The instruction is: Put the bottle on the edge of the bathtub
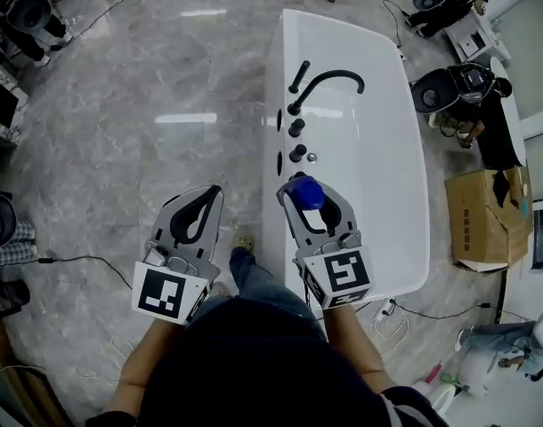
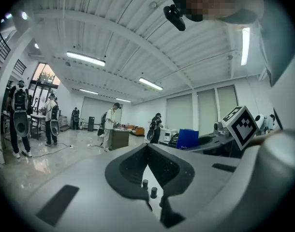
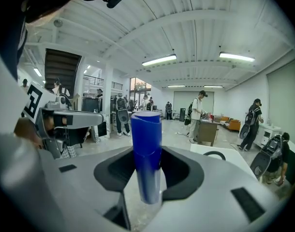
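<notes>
The white bathtub (image 1: 383,194) lies below and in front of the right gripper's jaws, and its left rim runs directly under them. The grey floor (image 1: 147,78) is under the left gripper's jaws, which hang beside the tub and do not touch it.

The right gripper (image 1: 308,205) is clamped on the blue bottle (image 3: 146,153). The bottle stands upright between the two dark pads, with its top well above them and its lower end below them.

The left gripper (image 1: 210,192) has nothing between its jaws, and their tips are together.

A black curved faucet (image 1: 329,80) stands on the rim further ahead of the right jaws. Two round black knobs (image 1: 297,128) sit between the faucet and the bottle.
</notes>
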Demonstrator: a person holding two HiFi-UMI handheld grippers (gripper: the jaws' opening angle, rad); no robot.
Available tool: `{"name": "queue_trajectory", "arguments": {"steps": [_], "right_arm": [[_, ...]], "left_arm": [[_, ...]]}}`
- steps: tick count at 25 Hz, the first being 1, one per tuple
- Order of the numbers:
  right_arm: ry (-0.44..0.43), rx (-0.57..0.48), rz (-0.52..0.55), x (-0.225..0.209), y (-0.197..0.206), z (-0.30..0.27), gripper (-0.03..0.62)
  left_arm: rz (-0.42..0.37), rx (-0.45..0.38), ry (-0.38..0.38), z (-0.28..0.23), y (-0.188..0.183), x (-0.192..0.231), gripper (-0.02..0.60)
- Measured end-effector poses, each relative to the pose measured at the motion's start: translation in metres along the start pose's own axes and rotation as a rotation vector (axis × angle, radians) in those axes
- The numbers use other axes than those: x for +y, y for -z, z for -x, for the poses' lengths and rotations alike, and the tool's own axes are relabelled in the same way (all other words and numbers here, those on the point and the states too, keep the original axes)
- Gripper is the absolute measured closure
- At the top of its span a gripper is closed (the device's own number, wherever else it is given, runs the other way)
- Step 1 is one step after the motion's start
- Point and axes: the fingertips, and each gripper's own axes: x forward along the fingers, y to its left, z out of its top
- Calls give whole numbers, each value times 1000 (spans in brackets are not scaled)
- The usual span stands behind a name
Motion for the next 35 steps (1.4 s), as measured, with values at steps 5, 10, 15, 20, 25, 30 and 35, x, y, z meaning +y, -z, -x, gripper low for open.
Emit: {"name": "queue_trajectory", "arguments": {"steps": [5, 10, 15, 20, 25, 30, 35], "right_arm": [[-25, -13, 7, -34, -17, -42, 425], [-33, -15, 5, -58, -26, -78, 425], [-33, -13, 0, -82, -30, -102, 426], [-24, -2, -12, -94, -29, -117, 425], [-6, 13, -26, -111, -30, -140, 427], [22, 27, -38, -141, -38, -187, 425], [83, 19, -42, -178, -59, -248, 426]], "left_arm": [[1, -26, -17, -53, -15, 24, 559], [1, -16, -30, -88, -16, 49, 558], [9, -14, -36, -119, -17, 64, 558], [16, -1, -32, -137, -14, 76, 558], [26, 9, -18, -166, -11, 94, 558], [30, 18, 9, -217, -12, 129, 558], [14, 19, 60, -280, -21, 177, 558]]}}
